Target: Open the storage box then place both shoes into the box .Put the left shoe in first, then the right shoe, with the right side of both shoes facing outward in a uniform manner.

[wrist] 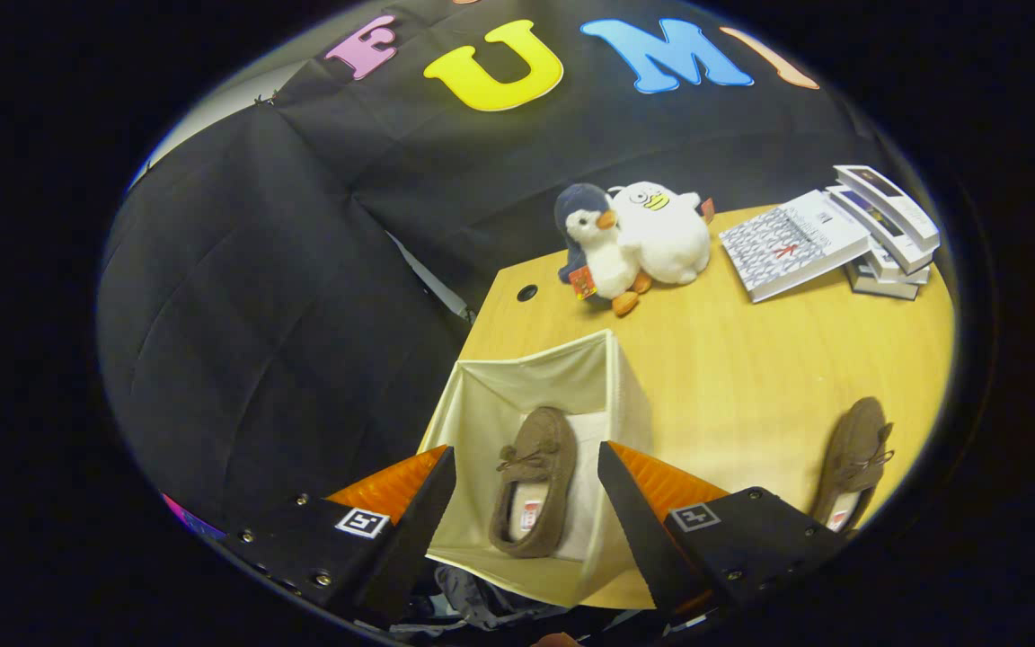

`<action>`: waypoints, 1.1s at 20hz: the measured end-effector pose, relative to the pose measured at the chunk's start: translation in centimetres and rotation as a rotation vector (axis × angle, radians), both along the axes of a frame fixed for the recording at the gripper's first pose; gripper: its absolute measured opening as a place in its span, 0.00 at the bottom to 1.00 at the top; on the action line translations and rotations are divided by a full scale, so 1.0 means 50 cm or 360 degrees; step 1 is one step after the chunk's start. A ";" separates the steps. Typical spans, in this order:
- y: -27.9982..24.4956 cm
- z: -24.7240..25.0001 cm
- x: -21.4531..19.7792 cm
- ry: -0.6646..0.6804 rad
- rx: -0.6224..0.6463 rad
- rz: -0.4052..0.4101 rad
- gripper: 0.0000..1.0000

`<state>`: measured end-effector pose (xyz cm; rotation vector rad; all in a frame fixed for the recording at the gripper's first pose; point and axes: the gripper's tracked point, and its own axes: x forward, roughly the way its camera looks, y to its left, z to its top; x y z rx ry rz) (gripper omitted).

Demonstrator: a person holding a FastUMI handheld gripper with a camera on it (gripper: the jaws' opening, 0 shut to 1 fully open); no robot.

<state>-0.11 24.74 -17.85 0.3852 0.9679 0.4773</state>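
The gripper [526, 503] hangs spread and empty above the open fabric storage box [482, 404], where one brown moccasin slipper [535, 485] already lies. The second slipper [854, 463] rests on the table, right; soft and light, it is probably best pinched at the heel collar.

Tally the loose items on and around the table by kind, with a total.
Shoes: 2, one in the storage box at, one on the table at
Plush toys: 2, penguin, white toy
Storage box: 1
Books: several, one lying flat beside a stack; count unclear
Gripper: fingers open above the box
Total besides books: 5
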 end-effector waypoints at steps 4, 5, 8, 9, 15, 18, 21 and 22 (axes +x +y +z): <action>-0.109 0.013 0.000 -0.0070 -0.0073 -0.0057 0.98; -0.138 0.011 0.000 -0.0078 -0.0095 -0.0080 0.98; -0.232 -0.005 -0.003 -0.0104 -0.0206 -0.0149 0.97; -0.261 -0.011 -0.003 -0.0112 -0.0239 -0.0171 0.98; -0.407 -0.064 -0.031 -0.0083 -0.0399 -0.0285 0.98; -0.461 -0.101 -0.055 -0.0056 -0.0494 -0.0294 0.98; -0.499 -0.130 -0.074 -0.0023 -0.0538 -0.0304 0.98; -0.511 -0.142 -0.080 -0.0016 -0.0557 -0.0304 0.98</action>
